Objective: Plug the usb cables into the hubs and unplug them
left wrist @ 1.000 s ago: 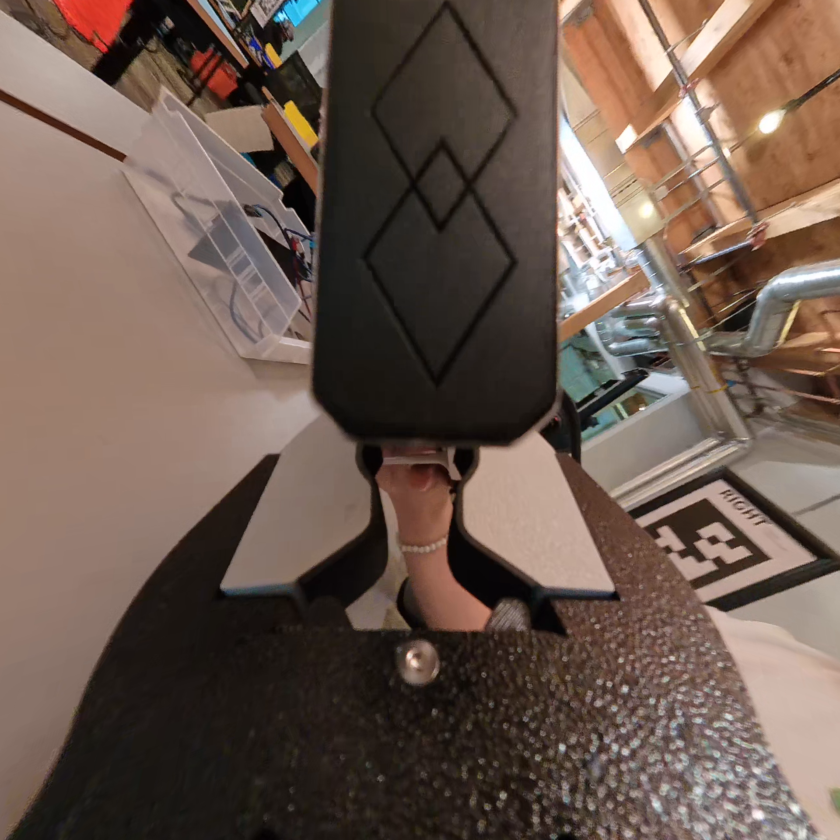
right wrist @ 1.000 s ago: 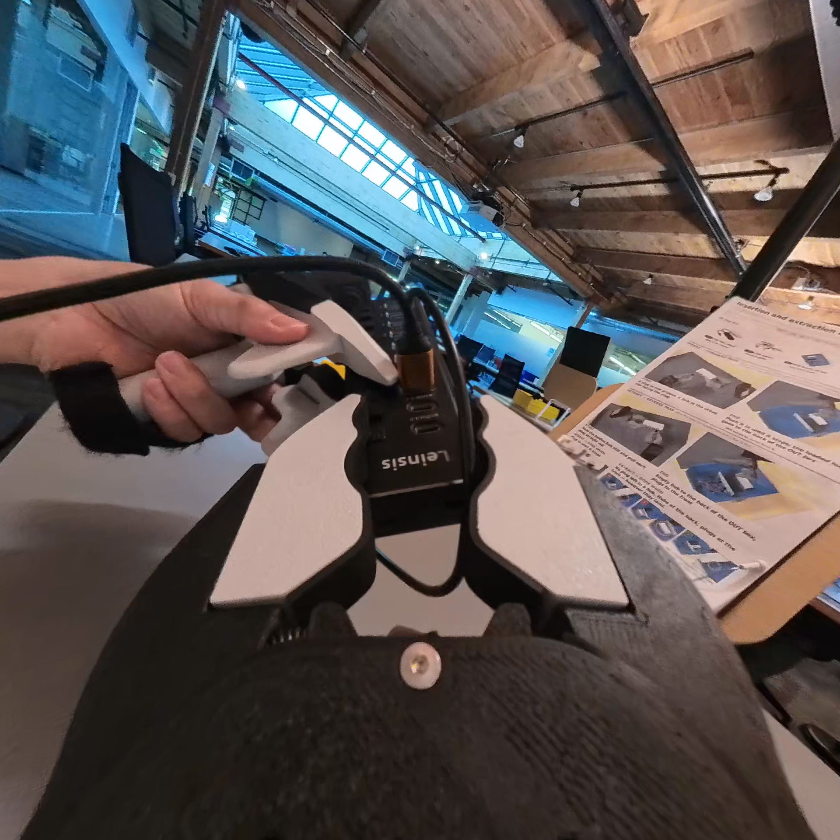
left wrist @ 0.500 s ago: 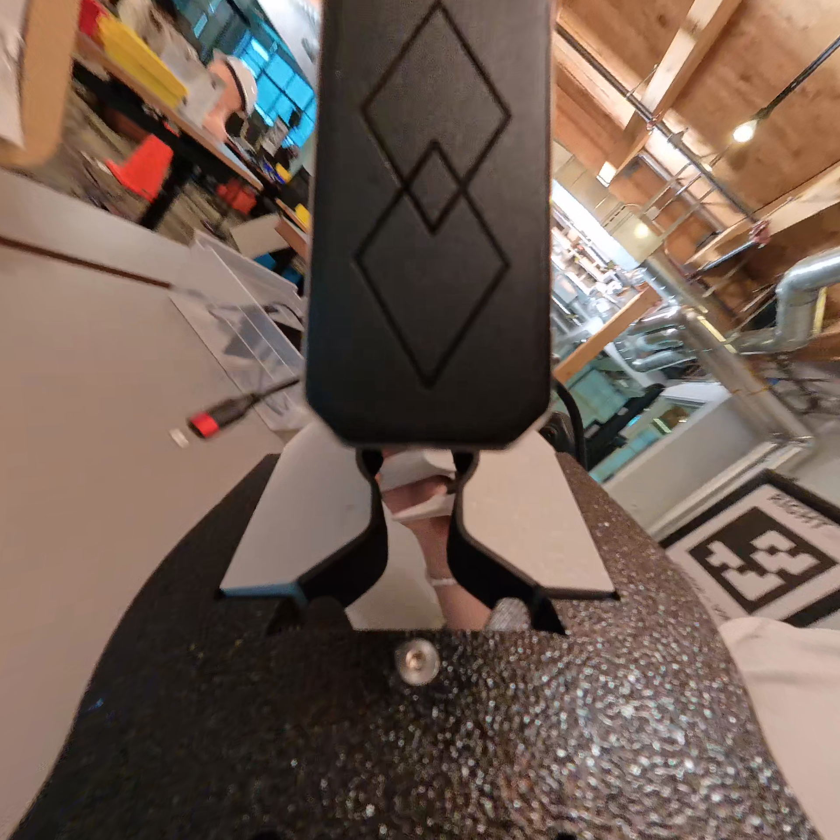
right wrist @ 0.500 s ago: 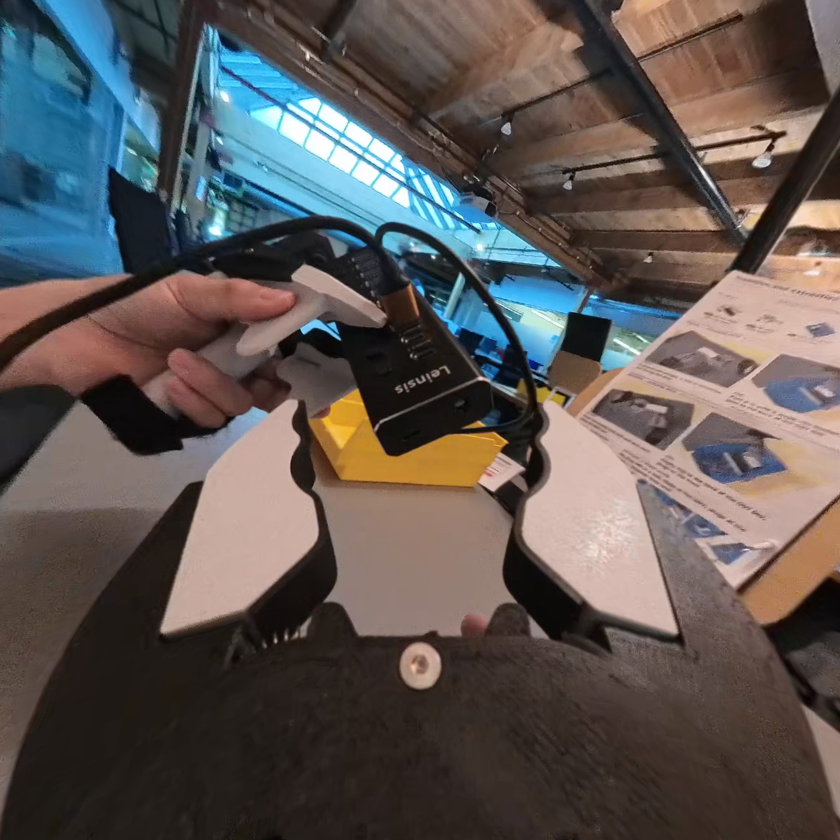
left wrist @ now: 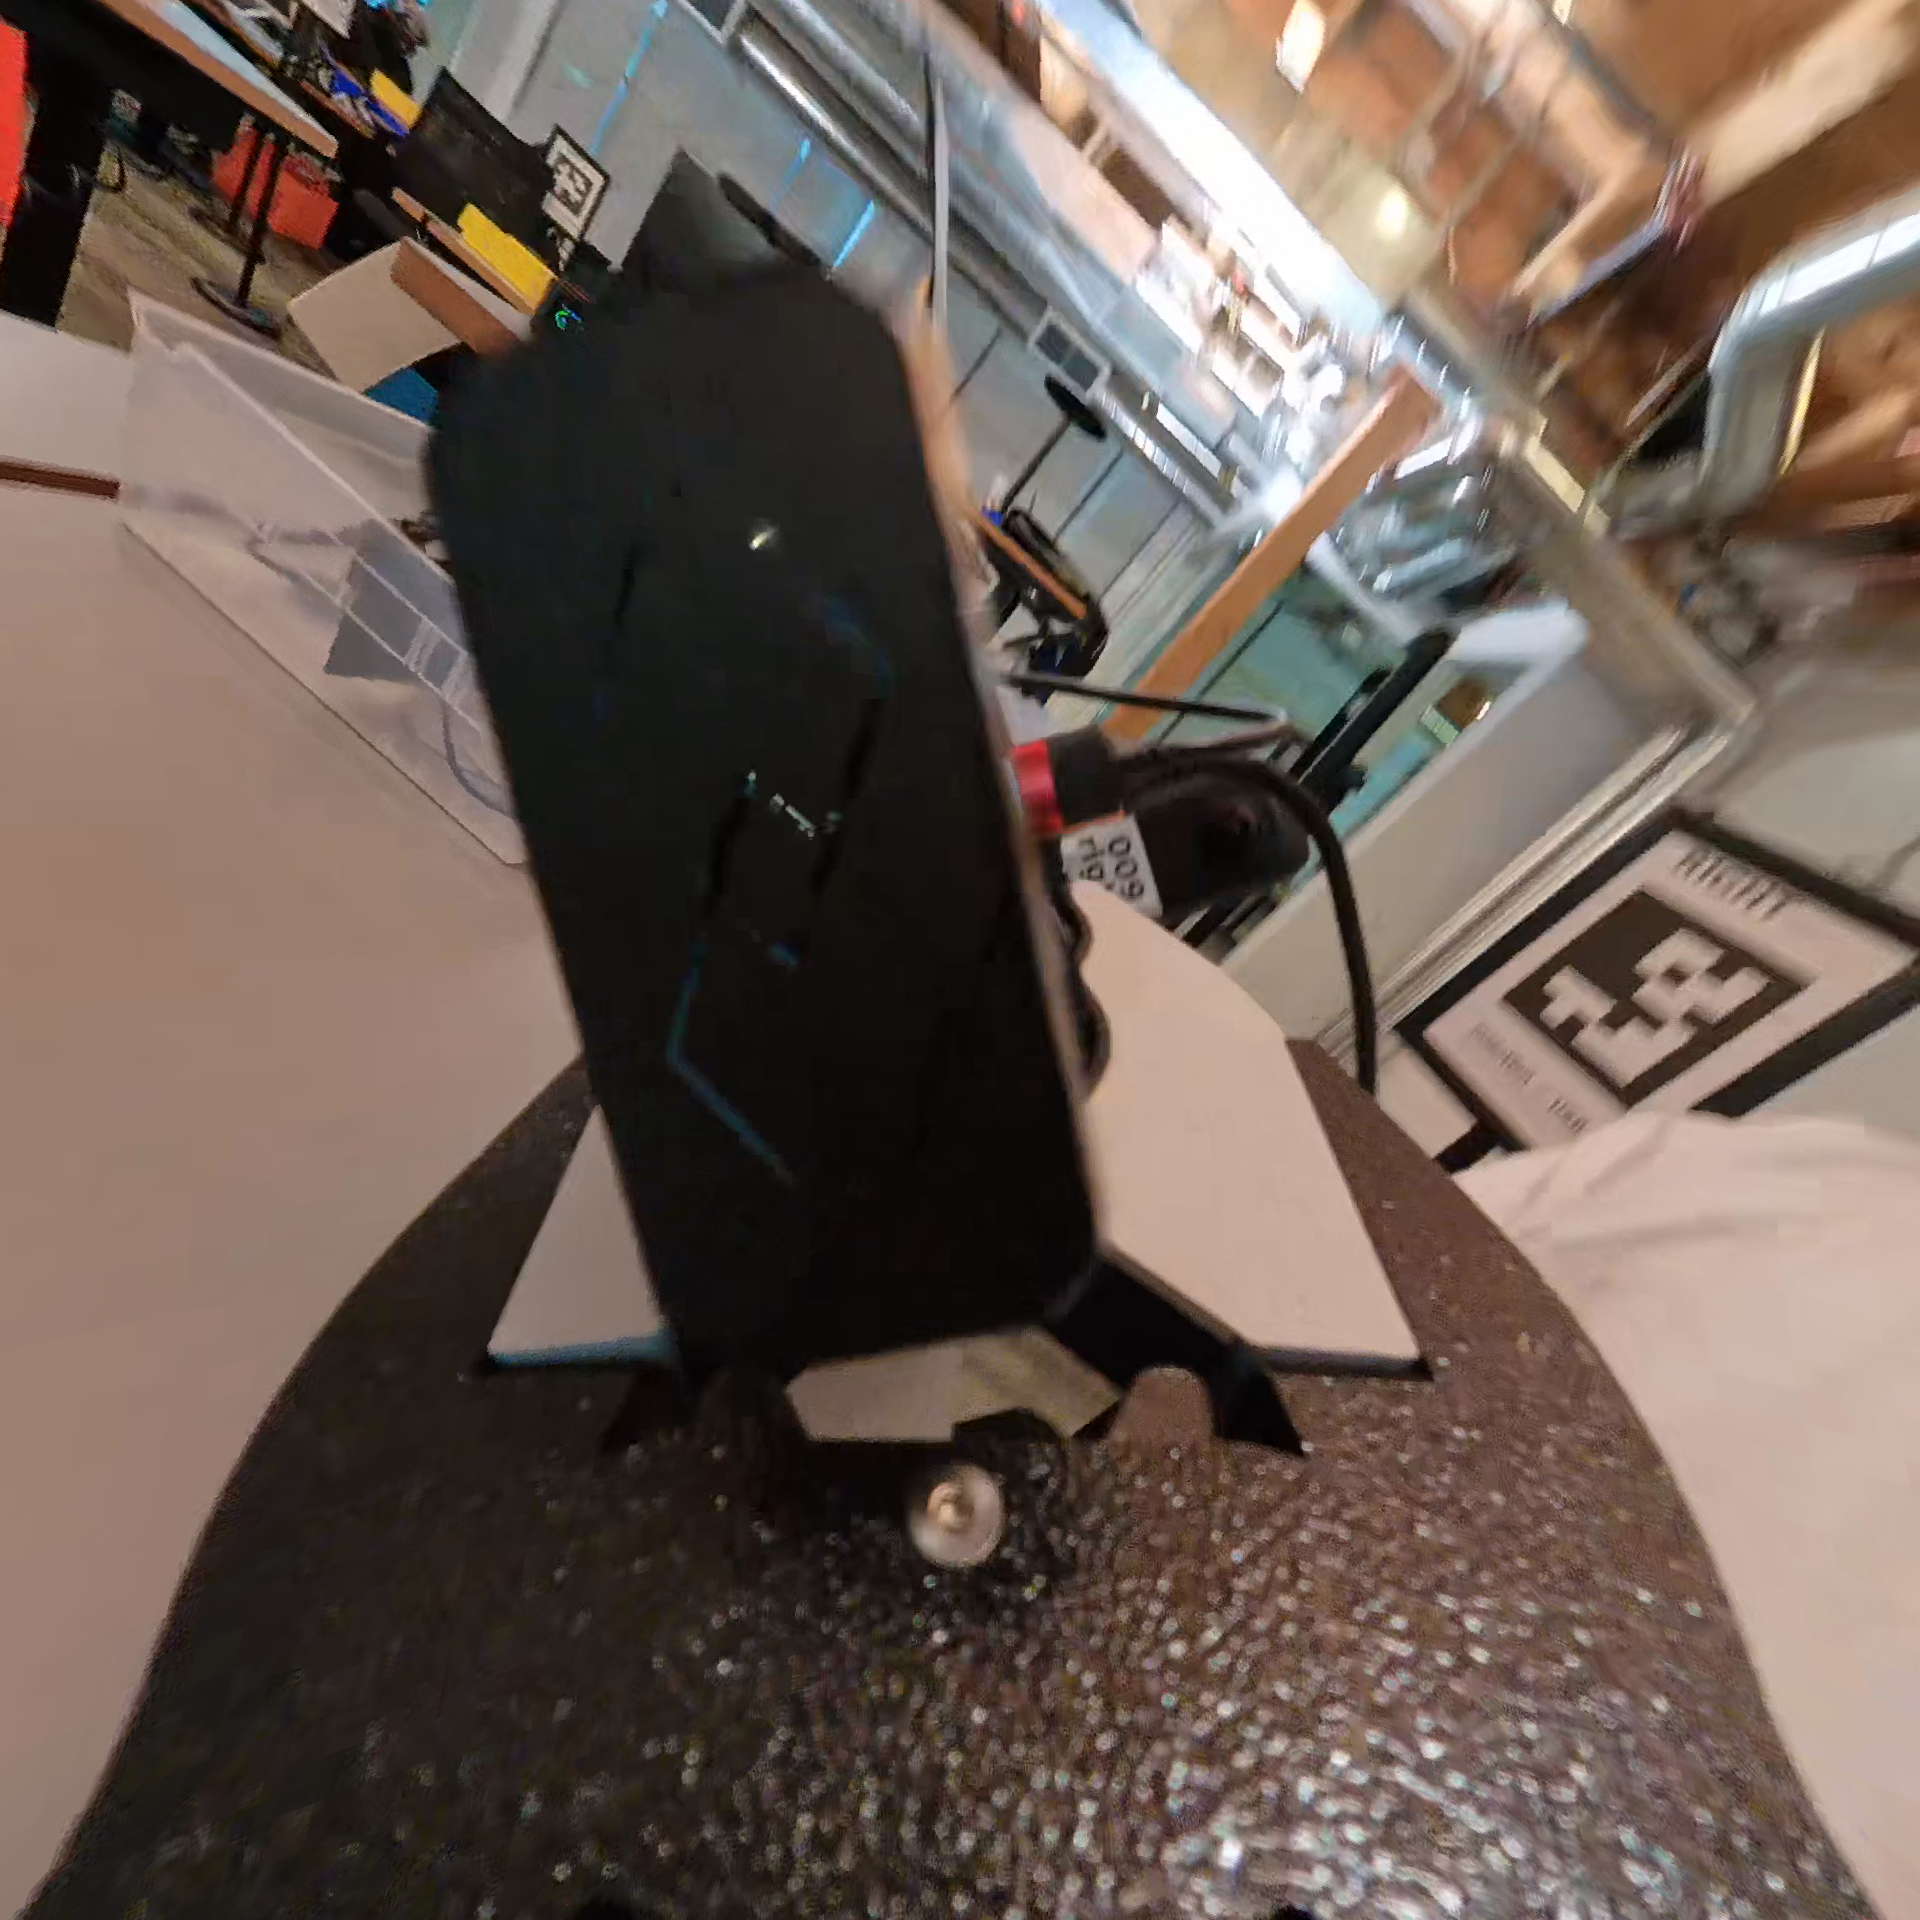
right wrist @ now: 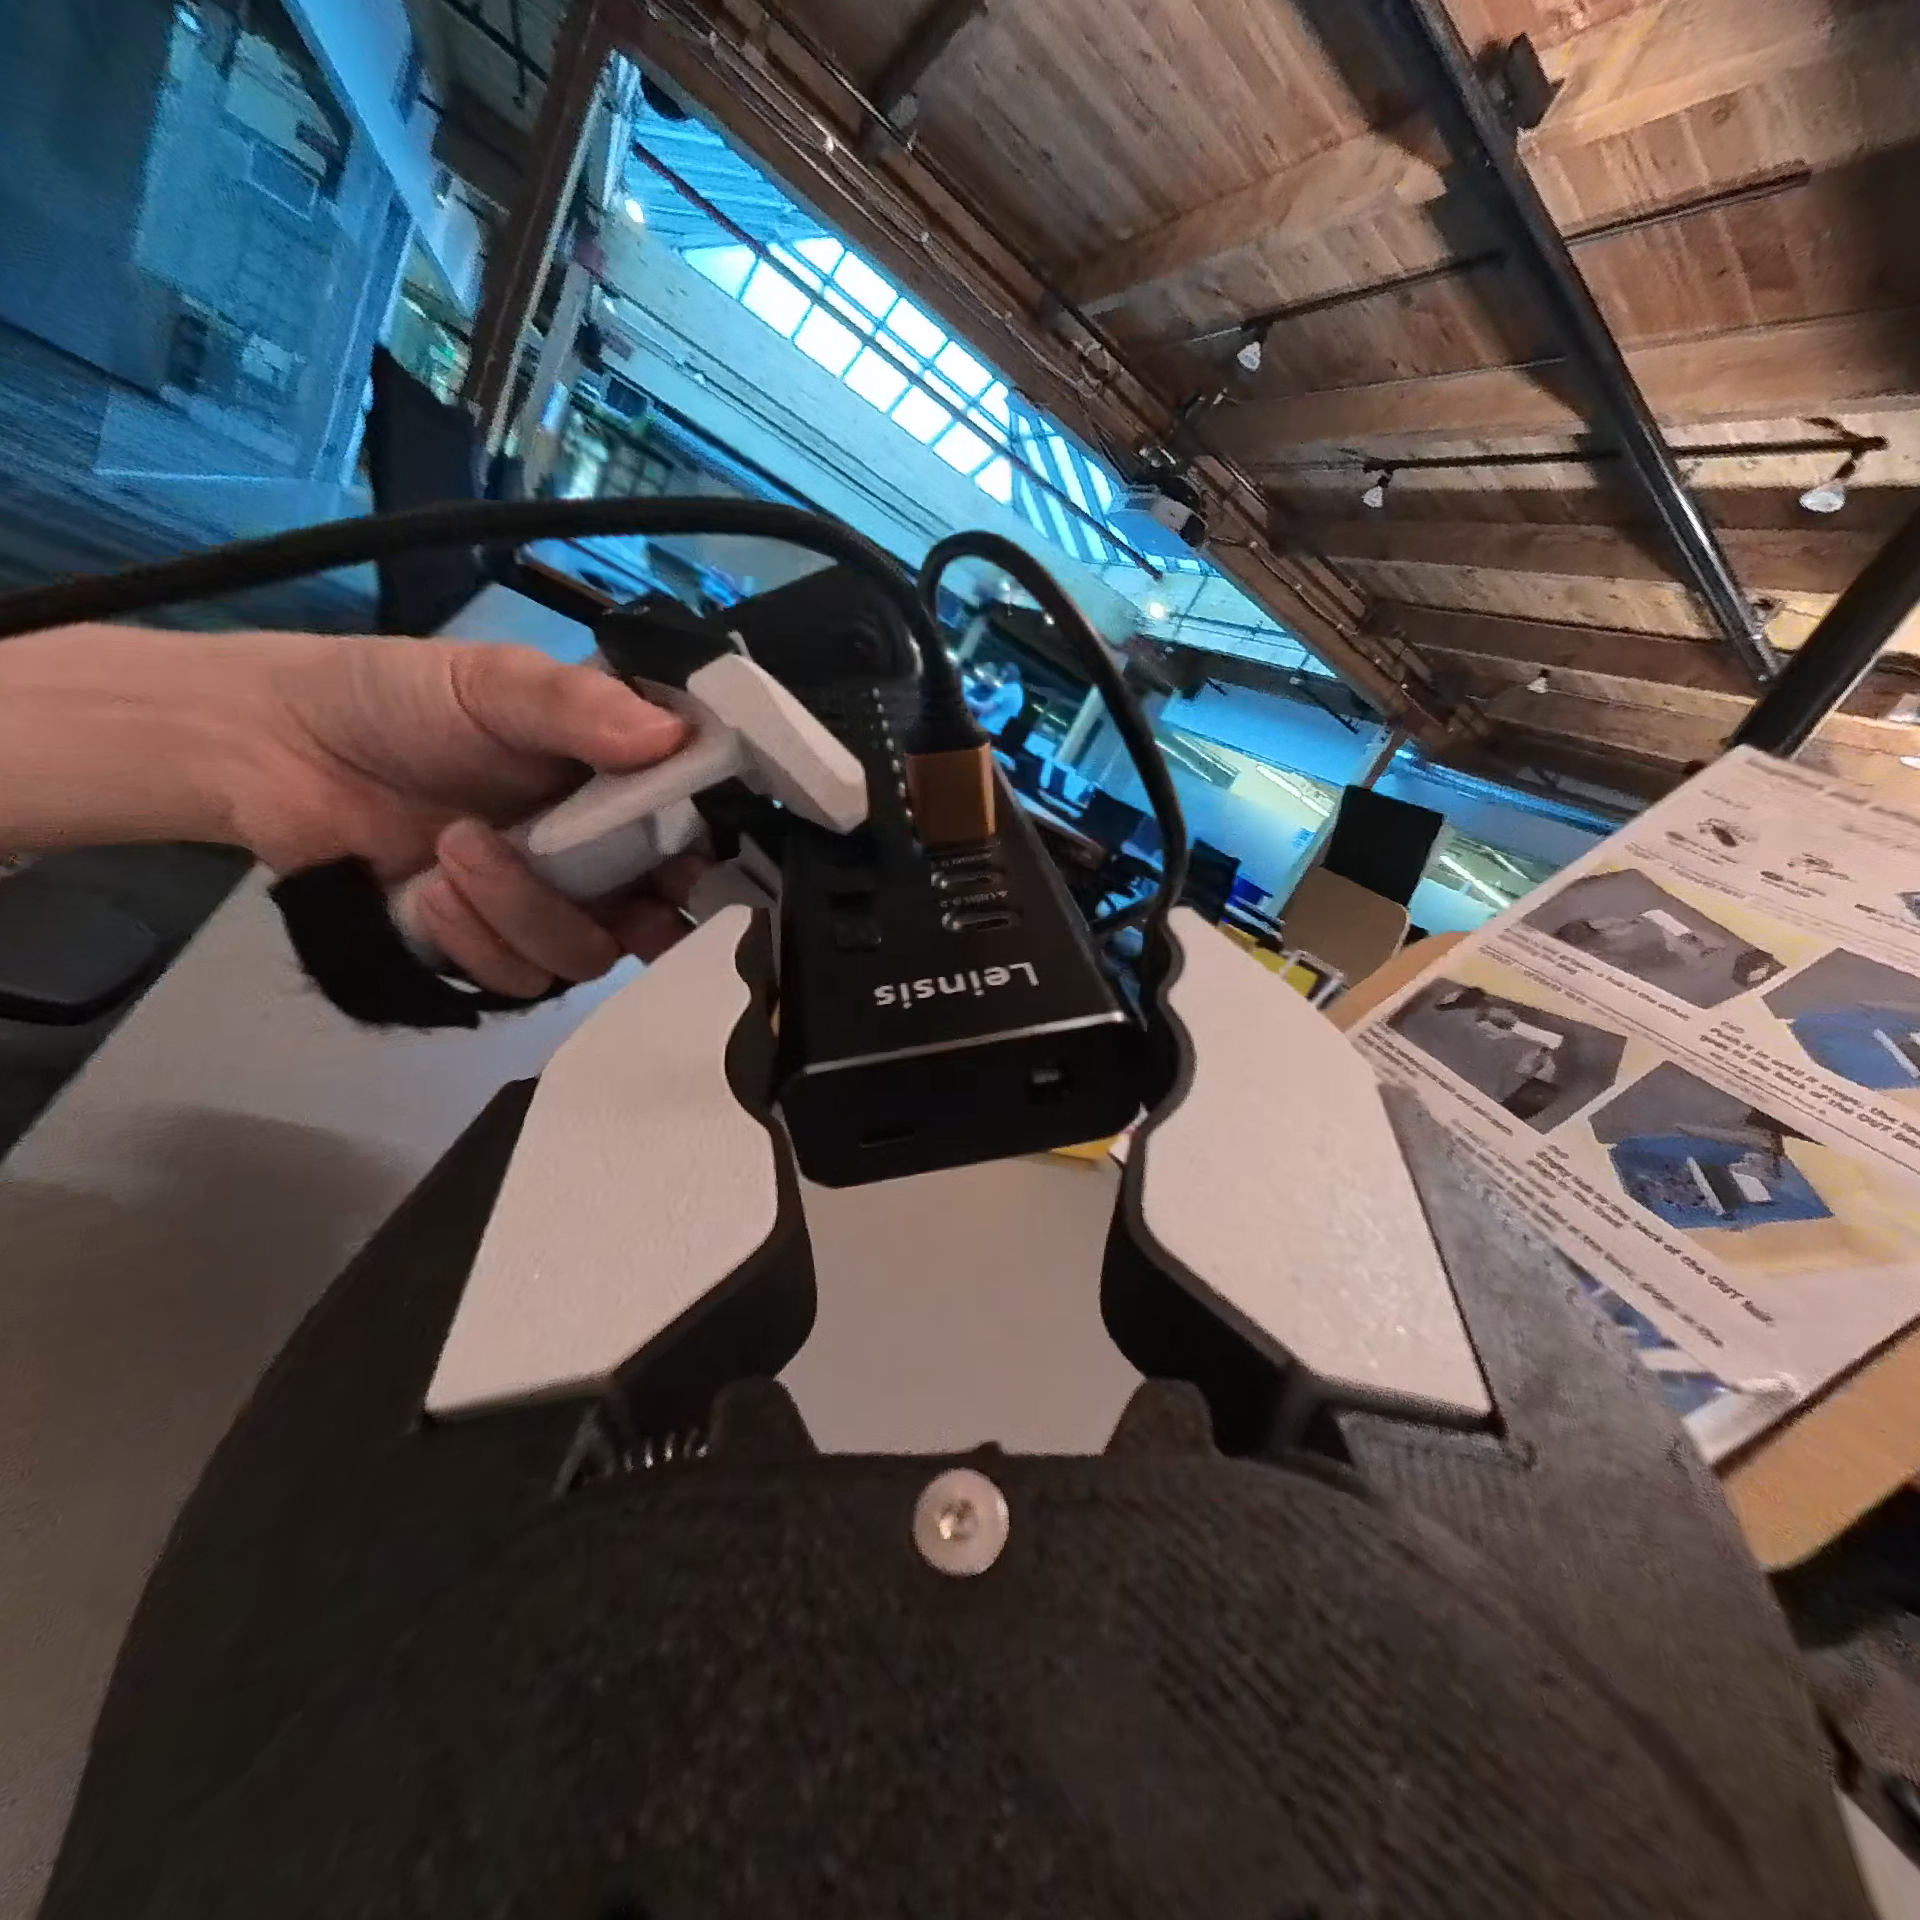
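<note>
A black usb hub (right wrist: 951,1049) is held up in the air between both grippers. My left gripper (left wrist: 831,987) is shut on its far end; in the left wrist view the hub (left wrist: 748,790) is blurred, tilted and hides most of the fingers. In the right wrist view a left white finger (right wrist: 779,748) presses on the hub. My right gripper (right wrist: 961,935) is shut around the hub's near end. A copper-coloured usb plug (right wrist: 951,821) with a black cable (right wrist: 468,530) sits in the hub's top face. A red-collared plug (left wrist: 1039,790) shows behind the hub.
A clear plastic box (left wrist: 291,561) stands on the white table (left wrist: 208,935) at the left. An instruction sheet on a wooden board (right wrist: 1662,1091) leans at the right. The right gripper's square marker (left wrist: 1652,997) shows in the left wrist view. Less than 4 cm separates the two grippers' tips.
My right gripper let go of the hub half a second ago and has closed on its near end again. The hub has tilted in my left gripper, and that view has swung.
</note>
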